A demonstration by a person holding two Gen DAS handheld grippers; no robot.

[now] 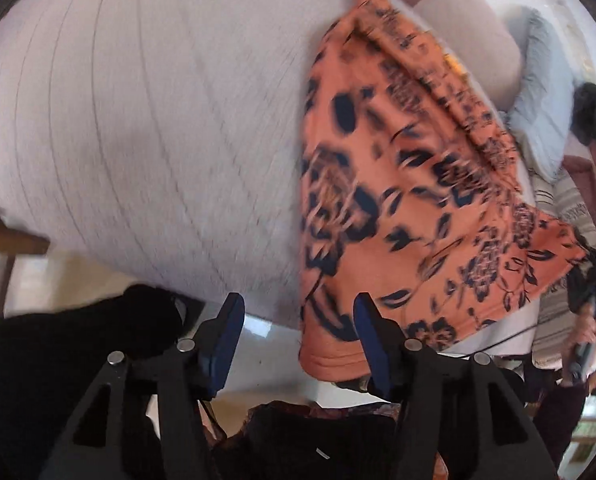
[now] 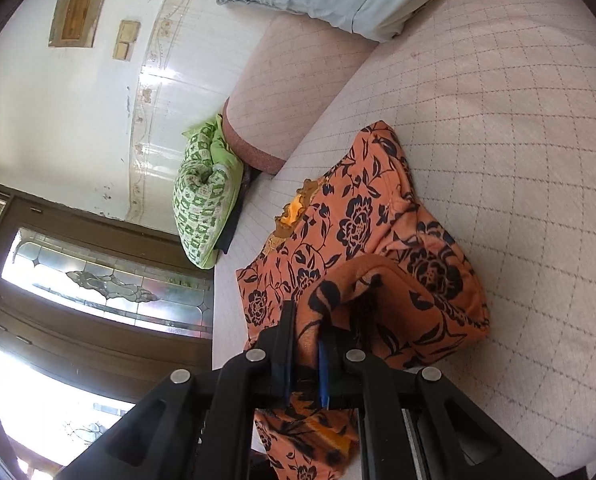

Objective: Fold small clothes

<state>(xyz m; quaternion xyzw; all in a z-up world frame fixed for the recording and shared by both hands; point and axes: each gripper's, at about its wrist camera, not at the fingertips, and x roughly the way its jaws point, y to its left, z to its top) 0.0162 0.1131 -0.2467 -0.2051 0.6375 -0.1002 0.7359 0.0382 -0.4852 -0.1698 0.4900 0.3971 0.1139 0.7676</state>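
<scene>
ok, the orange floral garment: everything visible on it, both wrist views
The orange garment is soft thin fabric printed with dark navy flowers and leaves, with a yellow frilled trim at one edge. It lies crumpled on the quilted pale bed cover, one part folded over. The right gripper is shut on a raised fold. The left gripper is open, with nothing between its pads, the fabric just beside it.

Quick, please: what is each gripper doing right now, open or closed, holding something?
Left gripper: open, holding nothing.
Right gripper: closed on the orange floral garment.

My left gripper (image 1: 298, 320) and right gripper (image 2: 306, 340) look alike: matte black angular linkage arms, round silver pivot pins, and dark blue pads lining the fingers (image 1: 225, 332).
</scene>
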